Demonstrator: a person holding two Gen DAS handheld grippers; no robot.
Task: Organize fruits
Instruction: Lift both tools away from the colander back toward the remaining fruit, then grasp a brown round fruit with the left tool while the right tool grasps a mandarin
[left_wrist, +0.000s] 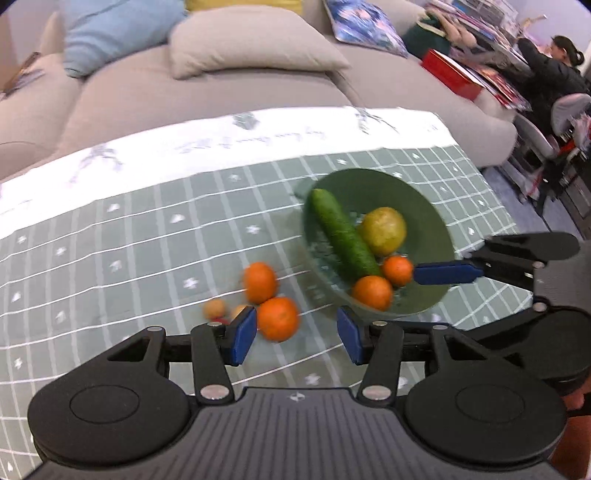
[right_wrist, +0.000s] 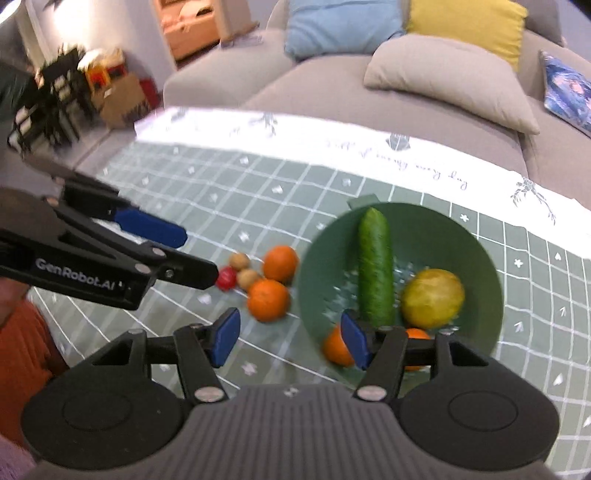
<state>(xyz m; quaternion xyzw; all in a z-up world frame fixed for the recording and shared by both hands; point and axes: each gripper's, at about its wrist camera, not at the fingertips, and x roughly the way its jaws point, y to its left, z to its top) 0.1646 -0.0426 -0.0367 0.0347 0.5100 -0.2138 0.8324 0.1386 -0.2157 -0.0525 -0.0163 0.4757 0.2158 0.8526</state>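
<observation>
Listing what we see on the green grid-patterned tablecloth (left_wrist: 110, 236): a round green plastic bowl (right_wrist: 476, 240) holding a long dark-green cucumber (right_wrist: 375, 266), a yellow-green pear-like fruit (right_wrist: 432, 299) and two small oranges (left_wrist: 373, 291). Our left gripper (left_wrist: 297, 338) hangs wide open and empty, two loose oranges (left_wrist: 277, 317) just ahead of its left pad. Our right gripper (right_wrist: 290, 341) gapes empty at the bowl's near rim. We read "GenRobot.AI" on the left gripper's side.

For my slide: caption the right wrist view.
Open right hand-held gripper above green bowl holding cucumber; two oranges remain on the tablecloth.
</observation>
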